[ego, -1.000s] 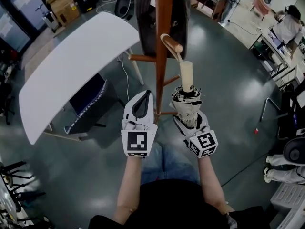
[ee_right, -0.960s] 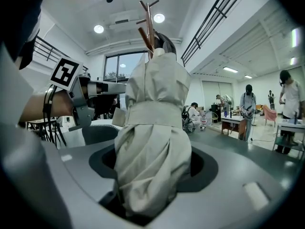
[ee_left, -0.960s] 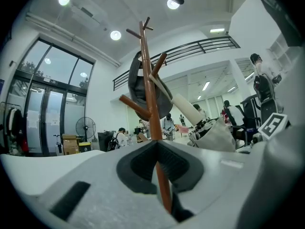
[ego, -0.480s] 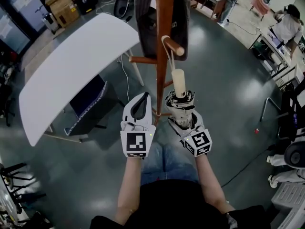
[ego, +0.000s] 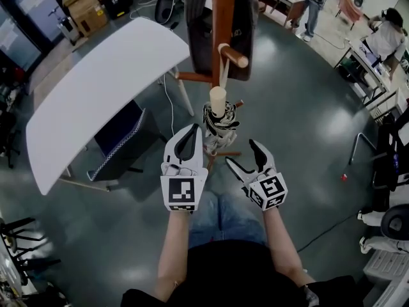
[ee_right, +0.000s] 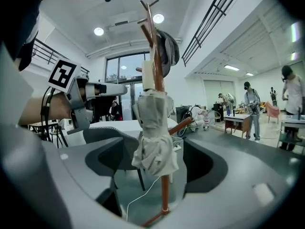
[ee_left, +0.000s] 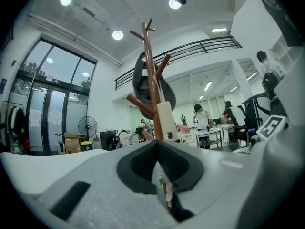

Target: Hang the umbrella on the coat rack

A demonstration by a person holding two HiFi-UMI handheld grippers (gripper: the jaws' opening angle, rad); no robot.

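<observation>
A folded beige umbrella [ego: 217,119] with a cream handle hangs by its strap from a peg [ego: 233,57] of the brown wooden coat rack [ego: 222,18]. It dangles close against the pole. My right gripper [ego: 241,152] sits just below and right of it, jaws opening, with nothing between them and no contact with the umbrella. In the right gripper view the umbrella [ee_right: 153,132] hangs free ahead of the jaws beside the rack pole [ee_right: 165,190]. My left gripper [ego: 190,133] is shut and empty, just left of the umbrella; in its own view the cream handle [ee_left: 164,120] shows beyond its tips.
A dark bag or hat [ego: 241,18] hangs high on the rack. A white table [ego: 96,88] with a blue chair [ego: 121,133] under it stands to the left. Cardboard boxes [ego: 86,8] sit at the far left. A white cable lies on the floor by the rack. People work at desks at the right.
The right gripper opened and let go of the umbrella. The umbrella swung away from it toward the rack pole and now hangs from the peg. The left gripper stayed put.
</observation>
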